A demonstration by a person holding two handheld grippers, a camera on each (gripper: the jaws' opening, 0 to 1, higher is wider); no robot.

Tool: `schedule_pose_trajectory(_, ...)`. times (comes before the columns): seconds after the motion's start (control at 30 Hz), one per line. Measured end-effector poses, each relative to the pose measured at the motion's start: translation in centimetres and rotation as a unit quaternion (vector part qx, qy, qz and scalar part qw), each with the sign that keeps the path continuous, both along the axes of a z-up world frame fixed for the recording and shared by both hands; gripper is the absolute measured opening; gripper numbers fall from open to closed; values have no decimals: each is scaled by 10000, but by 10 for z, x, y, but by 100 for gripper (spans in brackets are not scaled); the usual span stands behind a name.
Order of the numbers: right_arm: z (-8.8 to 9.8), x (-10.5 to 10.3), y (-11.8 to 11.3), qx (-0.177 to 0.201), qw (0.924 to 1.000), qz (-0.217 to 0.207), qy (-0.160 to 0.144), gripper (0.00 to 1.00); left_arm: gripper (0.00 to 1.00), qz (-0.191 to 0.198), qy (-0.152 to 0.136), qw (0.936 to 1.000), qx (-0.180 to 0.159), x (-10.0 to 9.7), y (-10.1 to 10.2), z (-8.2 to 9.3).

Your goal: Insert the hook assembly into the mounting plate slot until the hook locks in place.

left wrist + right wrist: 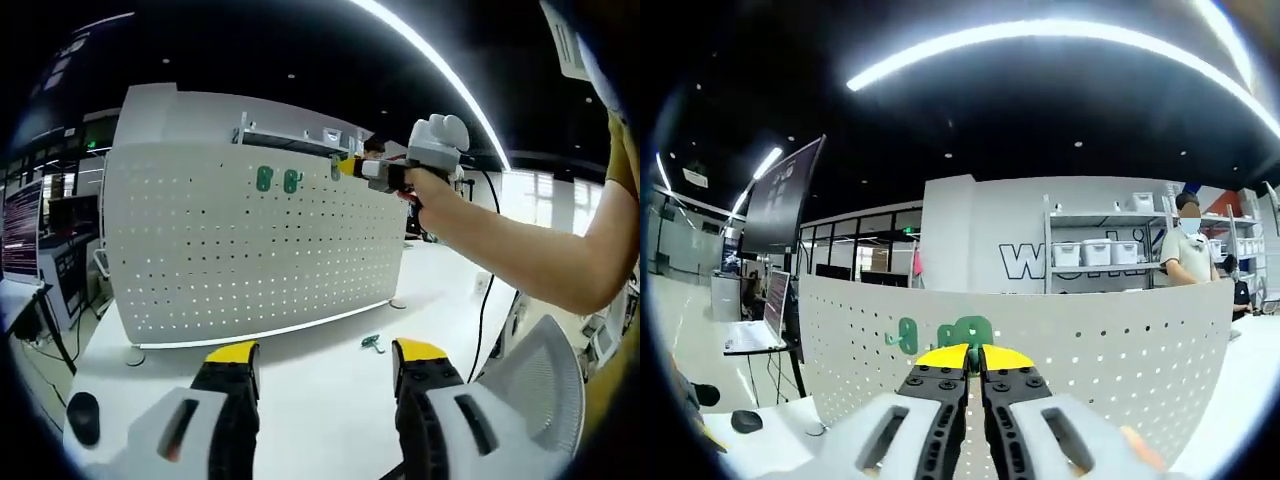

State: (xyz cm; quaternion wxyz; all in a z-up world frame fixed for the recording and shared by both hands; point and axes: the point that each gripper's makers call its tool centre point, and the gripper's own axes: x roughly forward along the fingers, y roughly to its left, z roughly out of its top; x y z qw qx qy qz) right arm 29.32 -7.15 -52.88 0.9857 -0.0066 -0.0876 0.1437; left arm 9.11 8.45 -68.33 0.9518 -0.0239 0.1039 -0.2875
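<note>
The right gripper (973,357) pressed closed against the white perforated metal pegboard (250,240) beside two green plastic hooks (277,180); the left gripper (325,362) stood open – empty – below it.

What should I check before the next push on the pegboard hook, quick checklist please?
1. Right gripper at the pegboard top edge: ok.
2. Right jaws closed: ok; what they clamp: cannot tell.
3. Two green hooks already mounted on the board: ok.
4. Spare hook lying on the table, in sight: ok.
5. Left gripper open, low, away from the board: ok.
6. Hook locked in slot: cannot tell.
</note>
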Motion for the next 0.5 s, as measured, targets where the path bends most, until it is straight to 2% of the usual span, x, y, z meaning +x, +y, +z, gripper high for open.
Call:
schedule_pose_trajectory(0.3,-7,7,2,85,9999,-29,95,1,55,-40,-15,10000,72,1,-2,1)
schedule_pose_trajectory(0.5,-6,13,2,126,9998,-113,63,1,55,-116,24,9999,125,1,-5,0)
